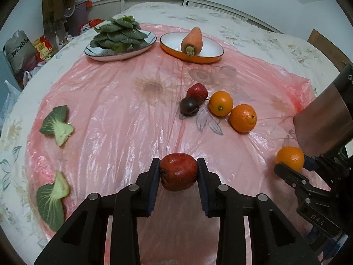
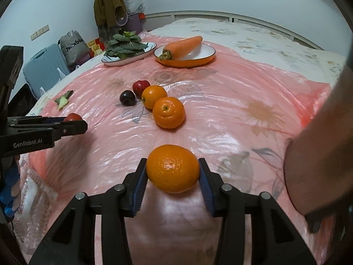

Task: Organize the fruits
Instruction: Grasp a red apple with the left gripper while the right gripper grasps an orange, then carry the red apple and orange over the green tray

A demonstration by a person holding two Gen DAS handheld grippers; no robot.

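My left gripper (image 1: 178, 172) is shut on a red apple (image 1: 178, 171) just above the pink plastic sheet (image 1: 123, 114). My right gripper (image 2: 173, 170) is shut on an orange (image 2: 173, 169); it also shows in the left wrist view (image 1: 289, 158) at the right. On the sheet lie two oranges (image 1: 220, 103) (image 1: 243, 118), a small red apple (image 1: 197, 92) and a dark plum (image 1: 189, 106), close together. The same group shows in the right wrist view: oranges (image 2: 168, 115) (image 2: 153, 96), red apple (image 2: 140, 87), plum (image 2: 127, 97).
At the back stand a plate of leafy greens (image 1: 120, 37) and an orange bowl (image 1: 211, 54) holding a carrot (image 1: 192, 41). Two loose green leaves (image 1: 57, 124) (image 1: 52, 201) lie at the sheet's left. Bags and a suitcase (image 2: 44, 68) stand beside the bed.
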